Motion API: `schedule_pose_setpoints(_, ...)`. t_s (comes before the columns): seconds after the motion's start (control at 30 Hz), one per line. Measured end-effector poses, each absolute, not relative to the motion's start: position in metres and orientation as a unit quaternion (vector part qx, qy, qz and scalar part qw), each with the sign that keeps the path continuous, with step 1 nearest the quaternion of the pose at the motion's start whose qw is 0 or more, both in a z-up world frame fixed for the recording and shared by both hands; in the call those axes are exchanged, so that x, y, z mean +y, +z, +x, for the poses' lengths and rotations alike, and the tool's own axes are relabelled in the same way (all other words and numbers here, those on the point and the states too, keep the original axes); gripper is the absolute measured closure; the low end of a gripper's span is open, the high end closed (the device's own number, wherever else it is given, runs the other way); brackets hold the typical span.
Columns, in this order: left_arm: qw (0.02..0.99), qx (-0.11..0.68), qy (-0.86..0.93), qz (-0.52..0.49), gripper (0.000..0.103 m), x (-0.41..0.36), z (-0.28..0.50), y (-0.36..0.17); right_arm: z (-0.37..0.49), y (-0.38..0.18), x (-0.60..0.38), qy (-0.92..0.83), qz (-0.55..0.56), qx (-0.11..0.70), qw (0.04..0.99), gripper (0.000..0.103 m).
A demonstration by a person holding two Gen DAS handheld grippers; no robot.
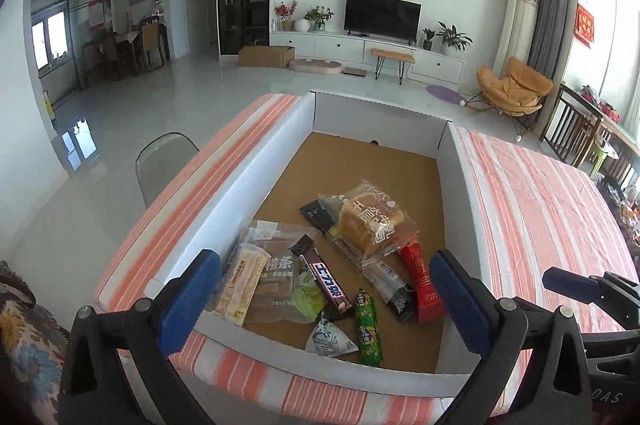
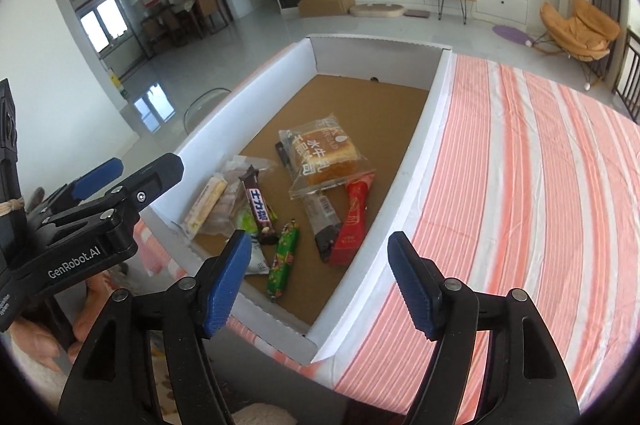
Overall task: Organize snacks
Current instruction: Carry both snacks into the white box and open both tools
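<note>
A white-walled box (image 1: 264, 161) (image 2: 424, 129) with a brown cardboard floor sits on the striped table. Inside lie several snacks: a bagged bread slice (image 1: 370, 225) (image 2: 326, 155), a red sachet (image 1: 422, 277) (image 2: 354, 217), a brown chocolate bar (image 1: 322, 277) (image 2: 258, 205), a green sausage stick (image 1: 368, 329) (image 2: 284, 257), a small white pouch (image 1: 328, 337) and pale wafer packs (image 1: 240, 285) (image 2: 204, 205). My left gripper (image 1: 324, 301) hangs open above the box's near end, nothing between its blue pads. My right gripper (image 2: 320, 285) is open over the box's near right corner, also empty.
An orange-and-white striped cloth (image 2: 520, 185) covers the table to the right of the box. A clear chair (image 1: 166, 161) stands at the table's left side. Behind is a living room with a TV (image 1: 382, 15) and an orange lounge chair (image 1: 512, 89).
</note>
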State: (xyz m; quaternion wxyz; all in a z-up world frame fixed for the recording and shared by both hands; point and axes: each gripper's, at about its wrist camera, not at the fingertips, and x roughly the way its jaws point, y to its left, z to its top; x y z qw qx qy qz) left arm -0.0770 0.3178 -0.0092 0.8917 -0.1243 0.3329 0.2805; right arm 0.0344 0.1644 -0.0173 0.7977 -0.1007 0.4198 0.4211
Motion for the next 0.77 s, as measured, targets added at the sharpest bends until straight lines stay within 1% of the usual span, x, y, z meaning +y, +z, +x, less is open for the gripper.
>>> schedule_pose_setpoints(0.1,0.882,0.35,0.297,-0.104,0.0,0.318,-0.08,-0.012,0.024,-0.015,0.168,0.41,-0.117,0.412,0.805,0.029)
schedule_pose_setpoints(0.27,0.878,0.348,0.319,-0.081,0.0,0.32,-0.085,-0.013,0.02,-0.017,0.177,0.404,-0.128,0.409,0.808,0.028)
schedule_pose_setpoints(0.47,0.878,0.342,0.327,-0.072,0.0,0.317,-0.088,-0.01,0.017,-0.02,0.18,0.402,-0.139,0.411,0.806,0.028)
schedule_pose_setpoints(0.7,0.873,0.358,0.319,-0.094,0.0,0.32,-0.087,-0.016,0.019,-0.022,0.178,0.4,-0.137,0.415,0.805,0.028)
schedule_pose_setpoints(0.77,0.872,0.355,0.326,-0.082,0.0,0.318,-0.087,-0.015,0.02,-0.022,0.178,0.401,-0.135,0.416,0.805,0.028)
